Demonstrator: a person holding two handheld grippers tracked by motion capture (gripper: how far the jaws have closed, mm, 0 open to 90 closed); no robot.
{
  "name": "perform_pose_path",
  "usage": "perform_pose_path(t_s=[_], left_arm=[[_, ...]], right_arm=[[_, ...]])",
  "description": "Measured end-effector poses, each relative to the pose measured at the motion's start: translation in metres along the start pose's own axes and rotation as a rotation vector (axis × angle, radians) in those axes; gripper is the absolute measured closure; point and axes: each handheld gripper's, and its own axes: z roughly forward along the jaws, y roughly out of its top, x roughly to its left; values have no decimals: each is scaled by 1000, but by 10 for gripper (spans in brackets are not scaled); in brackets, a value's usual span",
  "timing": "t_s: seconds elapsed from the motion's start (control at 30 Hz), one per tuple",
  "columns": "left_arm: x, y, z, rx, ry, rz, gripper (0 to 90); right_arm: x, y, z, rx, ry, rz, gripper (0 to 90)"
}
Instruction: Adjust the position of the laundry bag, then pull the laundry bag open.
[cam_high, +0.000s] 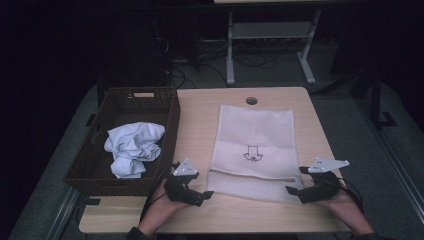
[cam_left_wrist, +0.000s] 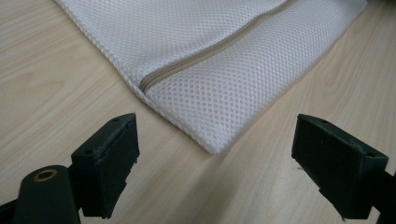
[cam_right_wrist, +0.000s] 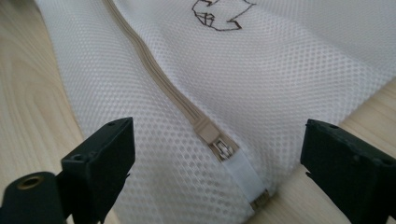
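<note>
Both hands enter from the near edge of the counter (cam_high: 200, 220), each carrying a claw aimed at a white mesh laundry bag (cam_high: 252, 150) lying flat in the middle. Left claw (cam_left_wrist: 217, 158) is released, its jaws spread wide before the bag's near left corner, touching nothing. Right claw (cam_right_wrist: 217, 177) is also released and empty, straddling the zipper pull (cam_right_wrist: 223, 151) at the near right corner. Thin and floppy, the bag looks light and likely to bunch or slide, so the firmer seam corner and the zipper tab seem the best places to pinch. A wicker basket (cam_high: 170, 120) holding crumpled pale cloth (cam_high: 132, 147) sits just left.
</note>
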Motion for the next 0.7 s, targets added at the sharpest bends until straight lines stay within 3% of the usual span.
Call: perform_pose_path(t_s=[0.43, 0.7], left_arm=[[2, -1, 1, 14, 11, 12, 143], [3, -1, 2, 18, 7, 10, 144]], right_arm=[[-16, -12, 3, 49, 47, 1, 194], [-18, -14, 1, 41, 57, -24, 332]])
